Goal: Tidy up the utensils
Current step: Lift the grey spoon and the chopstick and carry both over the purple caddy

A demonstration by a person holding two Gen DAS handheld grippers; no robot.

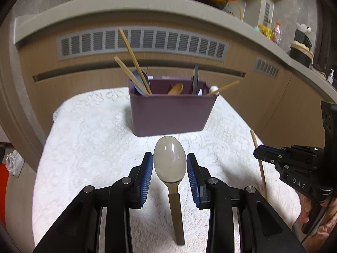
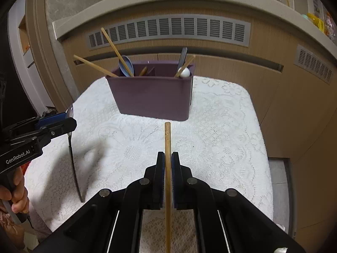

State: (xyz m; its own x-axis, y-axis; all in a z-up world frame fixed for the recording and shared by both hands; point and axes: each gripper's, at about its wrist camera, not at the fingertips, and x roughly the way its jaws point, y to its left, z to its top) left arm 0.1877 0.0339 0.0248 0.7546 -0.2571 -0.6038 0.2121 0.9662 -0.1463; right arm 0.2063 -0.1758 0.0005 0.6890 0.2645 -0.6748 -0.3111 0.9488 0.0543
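Mostly done, by the look of it: purple holder (image 1: 170,113) straight ahead of both grippers, already filled with several chopsticks (image 1: 134,61), a blue spoon (image 1: 140,82), a wooden spoon (image 1: 175,89), a dark handle and a white-tipped piece. Two pieces left outside, probably the last ones, each at a gripper.

Left gripper (image 1: 169,164): blue ribbed pads apart, with the bowl of a spoon (image 1: 169,158) between them, pale and glossy, egg-shaped, on a flat olive-grey handle pointing back toward the camera. Pads very near the bowl edges; contact cannot be told from here. In the right wrist view the spoon stands steep, bowl at the pads and handle tip down near the cloth, so probably held.

Right gripper (image 2: 167,164): pads closed on a single bamboo chopstick (image 2: 167,147), thin, straight, matte, tip pointing forward at the holder.

Below both, table (image 2: 221,147) under a white lace cloth, soft and patterned. Holder plastic, smooth, with inner dividers.
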